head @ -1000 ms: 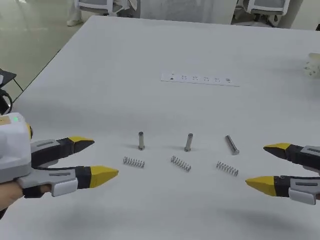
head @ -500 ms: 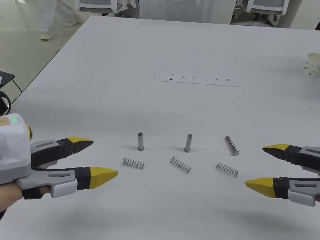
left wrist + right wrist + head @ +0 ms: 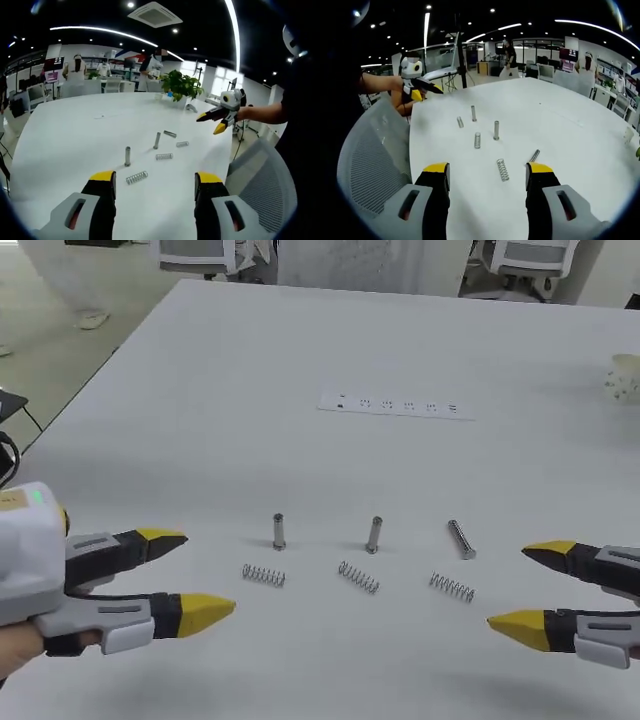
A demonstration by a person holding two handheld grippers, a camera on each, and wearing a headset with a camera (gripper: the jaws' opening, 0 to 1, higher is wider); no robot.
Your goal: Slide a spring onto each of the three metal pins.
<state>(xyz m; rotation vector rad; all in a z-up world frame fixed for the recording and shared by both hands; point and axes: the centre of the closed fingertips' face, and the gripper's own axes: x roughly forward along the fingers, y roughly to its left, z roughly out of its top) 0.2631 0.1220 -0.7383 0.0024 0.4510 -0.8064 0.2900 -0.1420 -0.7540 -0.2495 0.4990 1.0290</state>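
Left gripper [image 3: 208, 572] and right gripper [image 3: 508, 586] hang wide and empty at the lower frame edges. The springs [image 3: 358, 577] lie centre-frame just below the pins [image 3: 374, 534]. A careless pinch could roll a spring or topple an upright pin.

The left gripper [image 3: 205, 573] hangs at eight o'clock and the right gripper [image 3: 507, 587] at four o'clock, both held level, jaws spread wide, yellow tips pointing toward each other.
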